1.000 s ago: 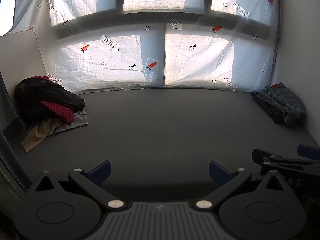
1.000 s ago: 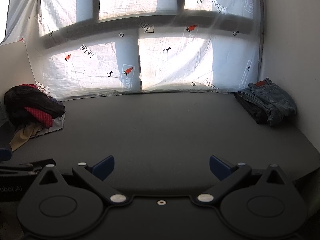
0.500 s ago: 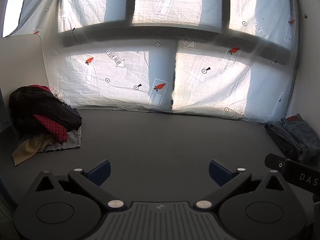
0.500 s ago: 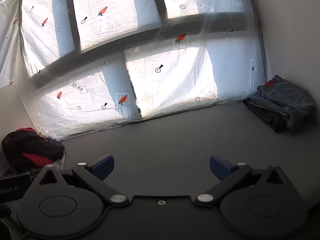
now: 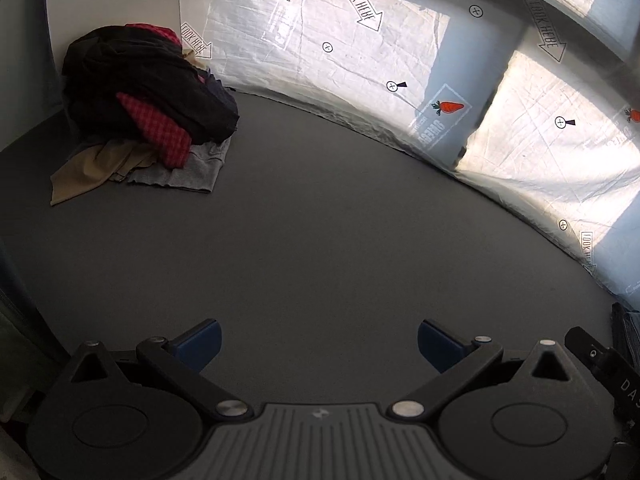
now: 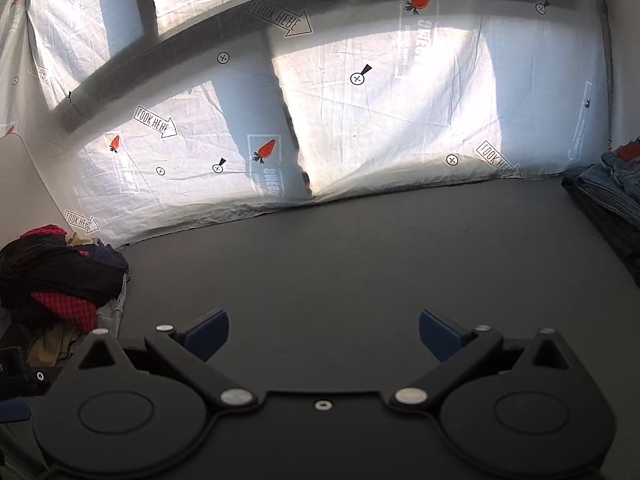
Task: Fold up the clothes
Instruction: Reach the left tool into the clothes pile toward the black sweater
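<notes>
I have two grippers over a dark mat point(image 5: 320, 240), and both are empty. My left gripper point(image 5: 318, 340) has its blue fingers spread wide apart. My right gripper point(image 6: 323, 334) is spread wide too. Neither one touches any cloth.

The clothes to fold are in a pile point(image 5: 140, 96) at the far left corner of the mat, up against the white sheet point(image 5: 360, 60) that hangs behind it. The pile is well apart from both grippers. On top is a big black piece point(image 5: 132, 68). A red checked piece point(image 5: 160, 128) pokes out from under it. At the bottom, a tan piece point(image 5: 88, 168) and a grey piece point(image 5: 188, 168) lie flat on the mat.

I think these are all soft and light. They will sag and slip when lifted, and they are tangled, so pulling one may drag the others. I would take the black one first, pinching it at a loose edge on top.

At the far right edge of the mat I see jeans point(image 6: 612, 192) in a neat stack. They look thicker and heavier.

There are no boxes or baskets here, so nothing is held in anything.
</notes>
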`<state>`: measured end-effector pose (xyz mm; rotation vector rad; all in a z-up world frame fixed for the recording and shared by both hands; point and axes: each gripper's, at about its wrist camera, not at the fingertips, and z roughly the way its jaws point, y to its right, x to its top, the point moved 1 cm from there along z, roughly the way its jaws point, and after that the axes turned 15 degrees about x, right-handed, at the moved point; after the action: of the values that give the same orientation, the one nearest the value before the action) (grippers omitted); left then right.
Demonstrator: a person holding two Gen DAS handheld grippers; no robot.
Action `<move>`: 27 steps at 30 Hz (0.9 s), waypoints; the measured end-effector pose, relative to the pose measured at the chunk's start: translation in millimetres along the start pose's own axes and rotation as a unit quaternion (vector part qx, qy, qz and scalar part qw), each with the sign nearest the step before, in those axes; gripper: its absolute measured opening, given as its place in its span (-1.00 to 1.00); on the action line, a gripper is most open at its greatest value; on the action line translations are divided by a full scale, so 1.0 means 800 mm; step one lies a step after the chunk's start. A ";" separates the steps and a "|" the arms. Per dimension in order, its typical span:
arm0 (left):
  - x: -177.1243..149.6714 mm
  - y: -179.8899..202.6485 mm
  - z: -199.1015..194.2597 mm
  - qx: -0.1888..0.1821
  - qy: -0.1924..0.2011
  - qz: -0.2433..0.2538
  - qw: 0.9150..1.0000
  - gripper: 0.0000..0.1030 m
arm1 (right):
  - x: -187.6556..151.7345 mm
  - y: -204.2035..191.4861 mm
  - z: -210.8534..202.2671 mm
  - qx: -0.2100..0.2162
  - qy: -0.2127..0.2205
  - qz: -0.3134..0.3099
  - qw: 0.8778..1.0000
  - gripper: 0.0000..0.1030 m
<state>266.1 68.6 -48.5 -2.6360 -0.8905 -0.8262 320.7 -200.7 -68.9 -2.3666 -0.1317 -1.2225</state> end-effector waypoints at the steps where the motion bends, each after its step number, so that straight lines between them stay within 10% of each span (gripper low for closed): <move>1: 0.006 -0.009 0.012 0.010 -0.012 -0.011 1.000 1.00 | 0.001 -0.007 0.014 -0.004 -0.007 -0.004 1.000 0.99; 9: 0.093 -0.101 0.134 0.020 -0.087 -0.099 0.991 1.00 | 0.005 -0.109 0.140 0.026 -0.046 -0.054 0.997 0.83; 16: 0.194 -0.183 0.250 0.058 -0.072 -0.095 0.991 1.00 | 0.005 -0.238 0.282 0.021 -0.079 -0.113 0.990 0.53; 27: 0.285 -0.280 0.445 0.120 -0.109 -0.102 0.981 1.00 | -0.031 -0.421 0.521 0.064 -0.144 -0.315 0.936 -0.14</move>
<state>433.2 492.6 -195.1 -2.4822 -1.2480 -0.4397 518.0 287.5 -171.2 -2.4473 -1.1027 -1.0580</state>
